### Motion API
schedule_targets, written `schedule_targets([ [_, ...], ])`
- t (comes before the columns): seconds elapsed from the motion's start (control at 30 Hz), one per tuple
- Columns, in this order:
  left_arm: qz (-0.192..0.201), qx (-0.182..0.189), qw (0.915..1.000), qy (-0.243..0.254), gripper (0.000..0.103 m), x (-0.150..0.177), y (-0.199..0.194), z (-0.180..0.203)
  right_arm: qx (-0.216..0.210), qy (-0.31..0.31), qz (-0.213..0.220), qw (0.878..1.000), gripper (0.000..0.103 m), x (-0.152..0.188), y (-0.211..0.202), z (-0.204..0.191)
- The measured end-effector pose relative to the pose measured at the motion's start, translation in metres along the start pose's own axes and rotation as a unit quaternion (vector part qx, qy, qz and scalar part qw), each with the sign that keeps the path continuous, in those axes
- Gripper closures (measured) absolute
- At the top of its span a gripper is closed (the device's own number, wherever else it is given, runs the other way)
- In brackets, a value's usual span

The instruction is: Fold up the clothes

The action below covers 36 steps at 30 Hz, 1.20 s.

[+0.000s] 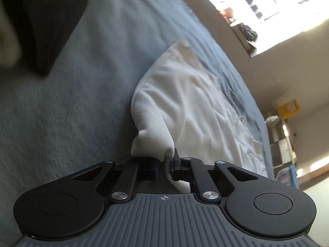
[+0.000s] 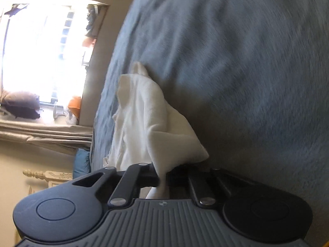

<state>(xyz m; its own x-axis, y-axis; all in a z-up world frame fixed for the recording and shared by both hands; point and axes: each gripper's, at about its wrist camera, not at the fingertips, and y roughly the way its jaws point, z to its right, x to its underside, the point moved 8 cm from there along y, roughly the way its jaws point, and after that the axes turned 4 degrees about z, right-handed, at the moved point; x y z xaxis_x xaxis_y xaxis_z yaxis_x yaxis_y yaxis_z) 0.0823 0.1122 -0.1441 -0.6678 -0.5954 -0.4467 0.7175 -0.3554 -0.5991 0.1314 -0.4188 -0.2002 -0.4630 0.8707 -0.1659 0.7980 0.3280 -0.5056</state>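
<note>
White knit cloth is what I have in both grippers. It lies rumpled on a grey-blue blanket, with one edge lifted off it.

Left gripper: pads pressed together on a bunched corner of the cloth. The fabric passes between the pads and a tuft shows behind them, near the housing. From the pinch the cloth runs away up the blanket in loose folds, with a frilled edge on its right side.

Right gripper: pinched on another part of the cloth. The fabric rises from the pads in a peaked fold, and a strip of it hangs down between the pads toward the housing.

I see a dark item lying on the blanket at the upper left of the left view, well apart from the cloth; it is blurred and I cannot tell what it is.

Both views are tilted. A bright window shows beyond the blanket's edge, with dark and orange things on its sill.
</note>
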Motion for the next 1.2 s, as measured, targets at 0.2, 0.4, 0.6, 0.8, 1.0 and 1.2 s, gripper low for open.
schedule_targets([
  [0.2,0.025,0.029,0.9973,0.063,0.099,-0.010,-0.046,0.019,-0.022,-0.021,-0.004,1.000,0.100,0.010,-0.028,-0.015],
  [0.4,-0.011,0.034,0.9957,0.085,0.099,0.001,-0.084,0.014,-0.023,0.001,-0.050,0.998,0.100,0.044,-0.080,-0.002],
  [0.6,-0.104,0.003,0.9920,0.072,0.099,0.040,-0.127,-0.019,0.018,0.058,-0.104,0.993,0.100,0.099,-0.140,0.031],
  [0.8,-0.158,-0.027,0.9818,0.102,0.083,0.058,-0.110,-0.057,0.071,0.084,-0.164,0.980,0.088,0.120,-0.139,0.078],
  [1.0,-0.147,-0.075,0.9687,0.186,0.062,0.038,-0.130,-0.057,0.136,-0.050,-0.213,0.966,0.050,0.090,-0.176,0.064],
  [1.2,-0.077,-0.110,0.9578,0.254,0.034,0.002,-0.146,-0.040,0.169,-0.292,-0.190,0.922,0.049,0.036,-0.194,-0.012],
])
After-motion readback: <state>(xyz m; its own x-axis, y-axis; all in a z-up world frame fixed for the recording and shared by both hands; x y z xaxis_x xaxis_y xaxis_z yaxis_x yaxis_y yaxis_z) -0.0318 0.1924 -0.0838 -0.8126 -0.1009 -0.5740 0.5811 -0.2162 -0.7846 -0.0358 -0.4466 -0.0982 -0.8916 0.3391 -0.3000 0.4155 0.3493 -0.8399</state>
